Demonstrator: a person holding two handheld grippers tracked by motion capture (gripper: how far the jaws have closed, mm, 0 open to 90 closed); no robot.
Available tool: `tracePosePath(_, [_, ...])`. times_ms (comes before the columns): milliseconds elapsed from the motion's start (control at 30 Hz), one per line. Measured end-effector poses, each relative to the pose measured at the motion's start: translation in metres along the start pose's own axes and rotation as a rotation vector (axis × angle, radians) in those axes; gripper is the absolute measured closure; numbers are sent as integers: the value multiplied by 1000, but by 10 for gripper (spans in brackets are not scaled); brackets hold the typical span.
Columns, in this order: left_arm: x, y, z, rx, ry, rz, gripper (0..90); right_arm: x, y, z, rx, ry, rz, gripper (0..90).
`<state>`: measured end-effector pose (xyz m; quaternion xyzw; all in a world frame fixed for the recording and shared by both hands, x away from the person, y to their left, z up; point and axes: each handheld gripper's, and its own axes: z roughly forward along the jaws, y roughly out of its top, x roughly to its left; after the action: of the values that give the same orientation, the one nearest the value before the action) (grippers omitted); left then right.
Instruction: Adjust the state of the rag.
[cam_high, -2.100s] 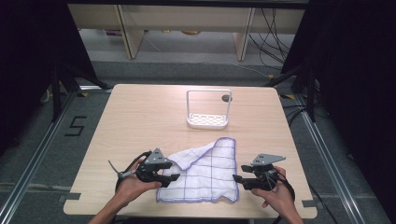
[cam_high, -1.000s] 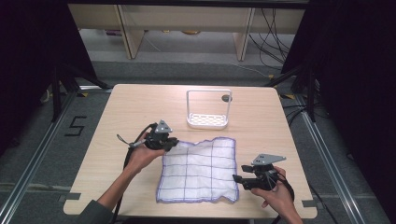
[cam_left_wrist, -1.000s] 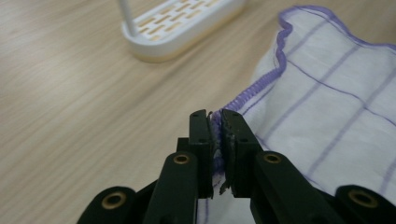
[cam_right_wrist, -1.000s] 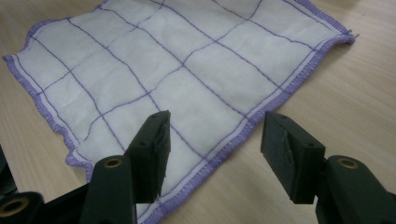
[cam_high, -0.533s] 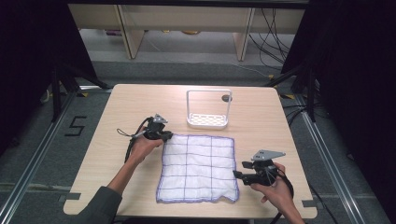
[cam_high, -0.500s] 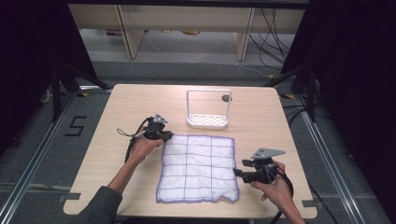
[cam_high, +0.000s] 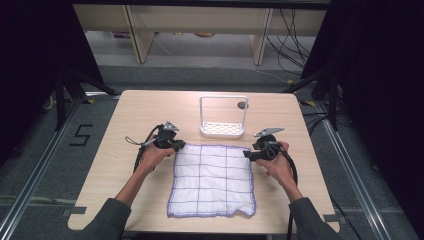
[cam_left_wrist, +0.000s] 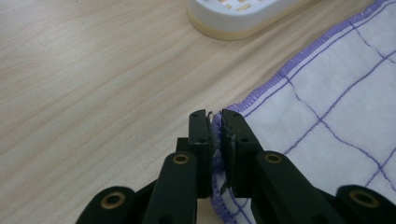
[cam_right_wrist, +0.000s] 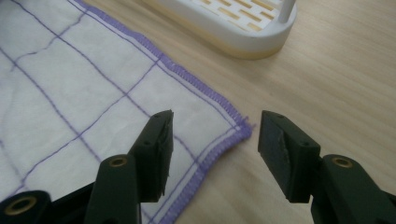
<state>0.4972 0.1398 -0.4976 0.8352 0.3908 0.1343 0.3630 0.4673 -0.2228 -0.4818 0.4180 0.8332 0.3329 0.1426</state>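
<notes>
One written mark is seen in the high view: a black "5" (cam_high: 82, 135) on the grey floor, left of the table (cam_high: 150, 105). No brand or label is read on the other things.

The white cloth (cam_high: 212, 180) with purple grid lines is spread flat on the near middle of the table. Its far left corner is pinched between the pressed-together jaws of the left gripper (cam_high: 176, 145); the purple hem caught between the pads is seen clearly in the left gripper view (cam_left_wrist: 215, 135). The right gripper (cam_high: 248, 154) is placed at the far right corner, and its jaws have just been closing. In the right gripper view (cam_right_wrist: 212, 135) they are spread, with the corner lying between them and not touched by the pads.

The white rack (cam_high: 223, 129) stands just beyond the far edge of the cloth, apart from it. Bare wood is left on both sides of the cloth.
</notes>
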Motion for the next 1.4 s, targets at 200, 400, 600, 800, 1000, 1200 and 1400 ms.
tracePosePath(200, [0,-1,2,4,-9,2,821,-3,6,17,72,-38,0,487])
tracePosePath(400, [1,-2,3,3,-3,4,822,-6,4,26,84,-22,13,598])
tracePosePath(600, [1,-1,2,12,-9,12,829,-6,4,27,62,32,-22,848])
tracePosePath(800, [3,3,-6,-18,-27,2,840,-5,12,15,33,35,-60,860])
tracePosePath(1000, [3,10,-19,-59,-23,-4,858,-3,25,-5,-1,36,-66,861])
tracePosePath(1200, [3,13,-33,-107,-16,8,858,-1,35,-20,-43,49,-74,861])
tracePosePath(1400, [-16,4,-66,-163,-51,70,857,11,29,-45,-93,78,-122,861])
